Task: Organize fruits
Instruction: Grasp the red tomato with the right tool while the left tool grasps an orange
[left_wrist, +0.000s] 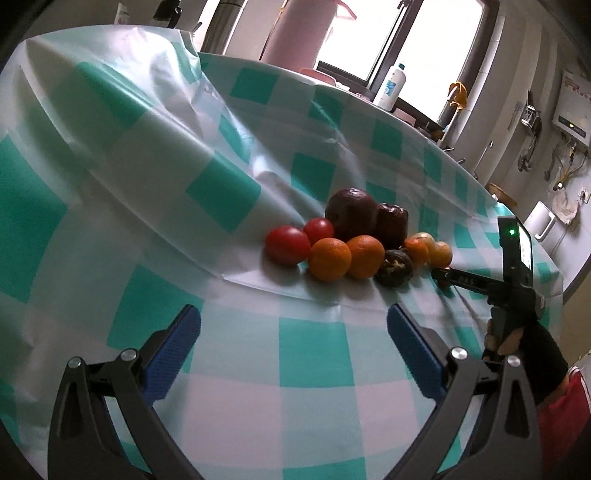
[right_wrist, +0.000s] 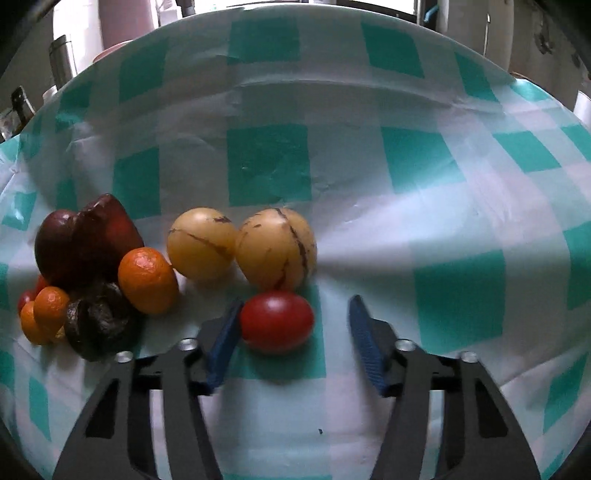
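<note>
A heap of fruit lies on the teal-checked tablecloth (left_wrist: 314, 350): two red tomatoes (left_wrist: 287, 245), two oranges (left_wrist: 330, 259), dark red apples (left_wrist: 351, 214) and a dark wrinkled fruit (left_wrist: 394, 266). My left gripper (left_wrist: 293, 310) is open and empty, short of the heap. In the right wrist view, two yellow striped fruits (right_wrist: 277, 247) lie beside an orange (right_wrist: 147, 280). Just in front of them a lone red tomato (right_wrist: 277, 321) sits between the fingers of my right gripper (right_wrist: 295, 303). The left pad touches it; the right pad stands clear of it.
The cloth rises in a big fold (left_wrist: 147, 110) at the left back. A white bottle (left_wrist: 391, 86) and a pink cylinder (left_wrist: 291, 29) stand beyond the table's far edge. A gloved hand (left_wrist: 517, 339) holds the right gripper at the table's right side.
</note>
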